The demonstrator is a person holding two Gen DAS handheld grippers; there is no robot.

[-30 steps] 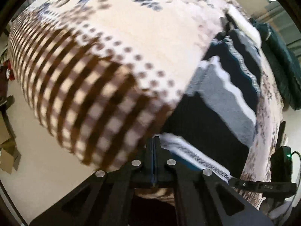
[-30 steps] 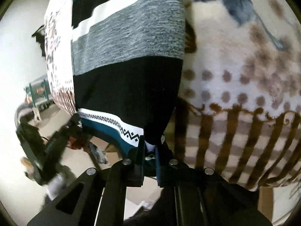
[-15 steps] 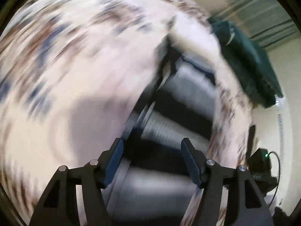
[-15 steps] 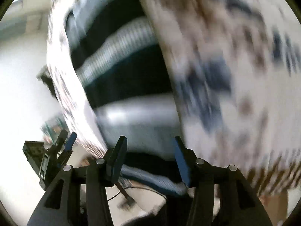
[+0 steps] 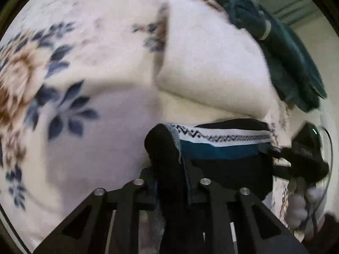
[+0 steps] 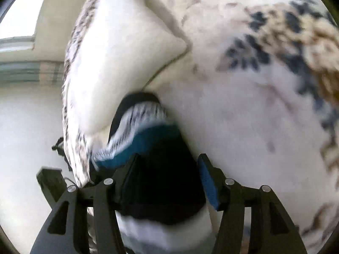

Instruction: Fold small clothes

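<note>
Left gripper (image 5: 171, 169) pinches the sweater (image 5: 222, 148) at lower centre, against the pillow (image 5: 211, 63). Right gripper (image 6: 167, 182) straddles it, unclamped. We risk the fold springing apart.

My striped knit sweater (image 5: 220, 148) lies folded on the floral blanket, its far edge just below a white pillow. Black, teal and white bands show, with a dark zigzag pattern along the white one. In the right wrist view the sweater (image 6: 152, 148) is bunched thick, black layer nearest me.
</note>
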